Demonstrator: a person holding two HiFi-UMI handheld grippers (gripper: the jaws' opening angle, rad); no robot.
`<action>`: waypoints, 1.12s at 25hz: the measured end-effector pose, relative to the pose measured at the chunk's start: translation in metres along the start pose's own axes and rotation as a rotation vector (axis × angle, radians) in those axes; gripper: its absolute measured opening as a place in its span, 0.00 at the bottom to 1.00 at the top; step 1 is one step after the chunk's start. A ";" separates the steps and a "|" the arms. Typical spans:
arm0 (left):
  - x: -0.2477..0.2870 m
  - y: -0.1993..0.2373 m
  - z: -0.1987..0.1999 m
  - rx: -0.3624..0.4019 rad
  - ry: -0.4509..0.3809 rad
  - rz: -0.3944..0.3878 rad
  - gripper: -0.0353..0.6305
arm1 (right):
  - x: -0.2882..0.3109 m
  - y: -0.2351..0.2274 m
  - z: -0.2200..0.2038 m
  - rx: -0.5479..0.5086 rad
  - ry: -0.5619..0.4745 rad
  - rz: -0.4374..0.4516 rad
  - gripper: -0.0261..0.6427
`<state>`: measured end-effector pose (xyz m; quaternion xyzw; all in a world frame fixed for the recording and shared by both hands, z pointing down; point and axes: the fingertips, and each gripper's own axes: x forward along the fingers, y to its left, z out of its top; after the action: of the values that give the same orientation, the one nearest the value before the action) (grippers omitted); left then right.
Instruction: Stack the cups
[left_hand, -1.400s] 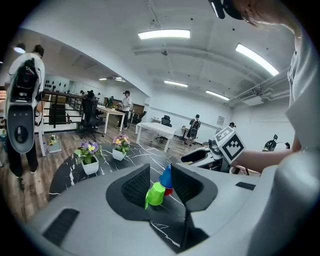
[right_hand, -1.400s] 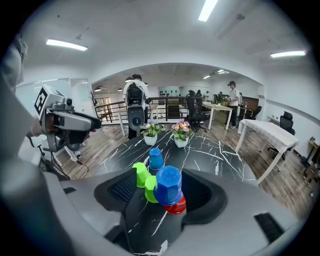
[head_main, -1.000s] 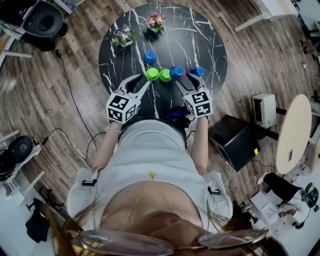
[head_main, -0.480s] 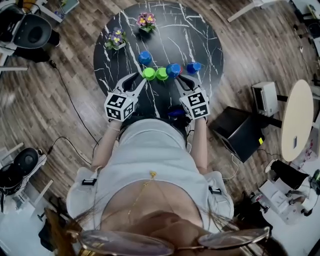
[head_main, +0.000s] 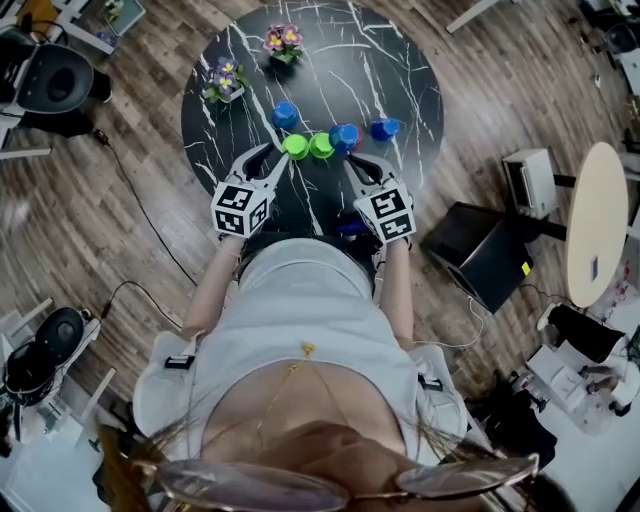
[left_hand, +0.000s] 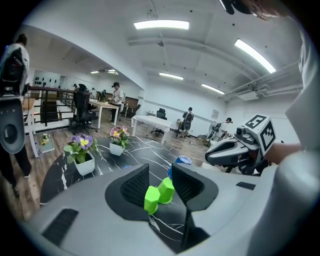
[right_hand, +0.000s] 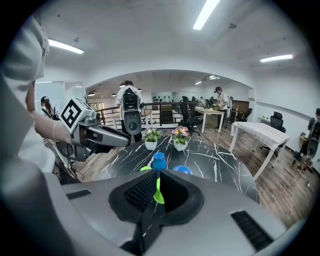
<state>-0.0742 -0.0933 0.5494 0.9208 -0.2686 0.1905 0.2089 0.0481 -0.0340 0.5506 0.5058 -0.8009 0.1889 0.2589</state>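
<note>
Close to the near edge of the round black worktop (head_main: 400, 70), two hand-held grippers point at a row of cups. The left hand-held gripper (left_hand: 160, 172) has its jaws partly spread and holds nothing. The left green cup (head_main: 295, 147) sits just past its tips. The right hand-held gripper (right_hand: 156, 176) has just been closing, and its jaws are now pressed almost together. A thin strip of the right green cup (head_main: 321, 146) shows in the slit between them. I cannot tell if it nips that cup's edge or only points at it.

The two green cups sit side by side, touching or nearly so, near the middle of the worktop. Next in the row is the middle blue cup (head_main: 345, 136), then the right blue cup (head_main: 384, 128), a little apart. The far blue cup (head_main: 285, 114) stands alone behind the green ones. Two flower pots (head_main: 224, 78) sit by the far edge.

No cup is stacked yet, so I think the job is only starting. To do this step well, make sure the pinch is firm first. Then lift the cup straight up and slowly, because its neighbours are close and could get knocked. The left hand-held gripper could steady the cup that gets stacked on.
</note>
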 end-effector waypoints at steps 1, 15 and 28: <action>0.001 0.001 -0.001 -0.002 0.003 -0.001 0.26 | -0.001 0.001 0.000 0.007 -0.004 -0.001 0.08; 0.020 0.026 -0.016 -0.011 0.058 -0.027 0.26 | -0.013 0.008 0.010 0.105 -0.154 -0.080 0.07; 0.049 0.061 -0.035 0.002 0.112 0.010 0.26 | -0.027 0.012 0.021 0.128 -0.203 -0.166 0.07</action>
<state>-0.0792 -0.1430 0.6189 0.9076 -0.2609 0.2431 0.2215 0.0423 -0.0221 0.5167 0.6022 -0.7648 0.1656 0.1586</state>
